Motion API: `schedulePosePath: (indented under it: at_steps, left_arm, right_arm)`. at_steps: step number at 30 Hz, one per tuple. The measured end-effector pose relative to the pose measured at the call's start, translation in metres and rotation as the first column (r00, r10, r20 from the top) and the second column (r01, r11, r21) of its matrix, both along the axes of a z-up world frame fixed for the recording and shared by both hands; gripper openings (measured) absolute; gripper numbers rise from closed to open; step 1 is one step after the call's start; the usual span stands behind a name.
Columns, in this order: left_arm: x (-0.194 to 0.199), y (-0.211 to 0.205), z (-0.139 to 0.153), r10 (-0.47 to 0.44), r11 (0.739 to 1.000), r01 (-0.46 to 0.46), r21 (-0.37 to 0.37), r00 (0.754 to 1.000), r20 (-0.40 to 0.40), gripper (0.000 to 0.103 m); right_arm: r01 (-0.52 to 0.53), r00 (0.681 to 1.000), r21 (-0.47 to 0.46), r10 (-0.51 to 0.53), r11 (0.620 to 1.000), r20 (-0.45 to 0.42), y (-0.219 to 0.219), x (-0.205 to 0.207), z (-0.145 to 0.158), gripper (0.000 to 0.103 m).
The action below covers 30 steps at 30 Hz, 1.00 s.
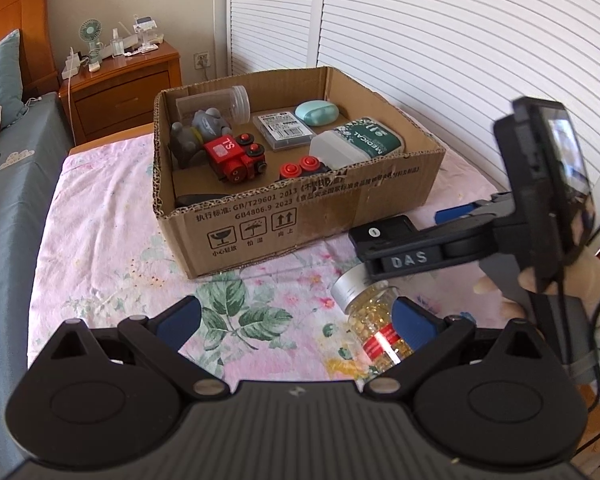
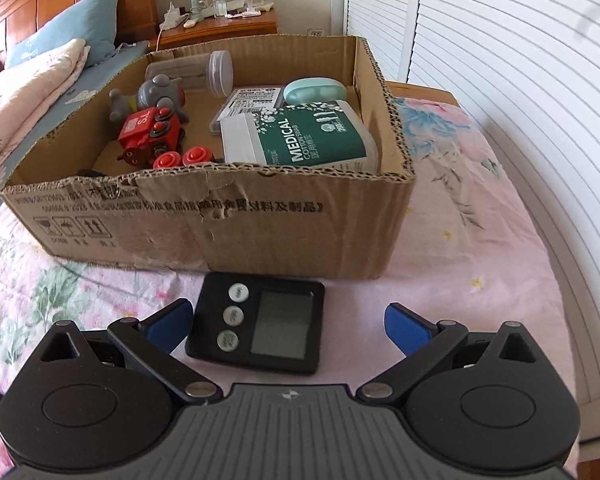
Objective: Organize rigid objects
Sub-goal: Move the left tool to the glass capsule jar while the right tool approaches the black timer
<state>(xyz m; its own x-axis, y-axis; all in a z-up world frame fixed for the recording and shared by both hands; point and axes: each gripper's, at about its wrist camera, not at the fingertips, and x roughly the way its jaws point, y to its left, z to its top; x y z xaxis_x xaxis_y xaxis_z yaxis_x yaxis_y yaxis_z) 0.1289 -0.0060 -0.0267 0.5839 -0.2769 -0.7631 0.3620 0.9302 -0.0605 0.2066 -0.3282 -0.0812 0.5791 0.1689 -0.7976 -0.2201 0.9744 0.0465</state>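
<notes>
Right wrist view: the black digital timer [image 2: 260, 326] lies flat, face up, on the pink floral bedspread [image 2: 480, 240], just in front of the cardboard box [image 2: 260, 220] and apart from its front wall. The right gripper [image 2: 288, 328] hovers over the timer with its 2 blue-padded fingers [image 2: 170, 326] spread wide; the left pad sits beside the timer's left edge, the right pad stands well clear of its right edge, and nothing is clamped. Left wrist view: a clear bottle of yellow capsules [image 1: 374, 318] with a silver cap lies on its side on the bedspread [image 1: 100, 240], near the box's front right corner. The left gripper [image 1: 296, 322] is likewise fully spread and holds nothing; its right pad is just beside the bottle, contact cannot be confirmed. The right gripper [image 1: 396, 240] enters from the right above the bottle, and the timer [image 1: 382, 232] shows partly behind it. Inside the box [image 1: 300, 216] are a red toy train [image 1: 232, 156], 2 red-wheeled parts [image 1: 300, 168], a grey figure [image 1: 196, 132], a clear jar on its side [image 1: 220, 102], a flat labelled case [image 1: 284, 128], a mint oval case [image 1: 316, 114] and a container marked MEDICAL [image 1: 360, 142]. A wooden nightstand [image 1: 128, 80] stands beyond the box.
</notes>
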Motion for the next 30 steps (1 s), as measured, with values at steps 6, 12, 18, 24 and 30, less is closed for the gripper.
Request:
schedulePosePath:
  at_steps: [6, 12, 18, 24, 30]
  left_arm:
    - [0.000, -0.001, -0.003, -0.022, 1.000, 0.022, 0.010, 1.000, -0.012, 0.101]
    - [-0.002, -0.004, -0.007, -0.054, 0.998, 0.055, 0.025, 0.998, -0.019, 0.101]
    - [-0.003, -0.012, -0.010, -0.095, 0.994, 0.096, 0.046, 0.995, -0.026, 0.101]
    - [-0.006, -0.026, -0.013, -0.167, 0.985, 0.169, 0.045, 0.985, -0.033, 0.101]
    - [-0.006, -0.043, -0.027, -0.250, 0.966, 0.253, 0.056, 0.966, -0.063, 0.101]
  right_arm:
    - [0.011, 0.999, -0.055, -0.010, 0.998, 0.031, 0.006, 0.003, -0.004, 0.103]
    - [0.068, 0.997, -0.069, -0.065, 0.995, 0.035, -0.013, 0.005, -0.004, 0.103]
    - [0.126, 0.992, -0.071, -0.123, 0.990, 0.034, -0.040, 0.004, -0.004, 0.103]
    - [0.123, 0.992, -0.066, -0.122, 0.990, 0.031, -0.052, -0.005, -0.001, 0.103]
    - [0.037, 0.998, -0.057, -0.034, 0.998, 0.050, -0.048, -0.020, 0.006, 0.103]
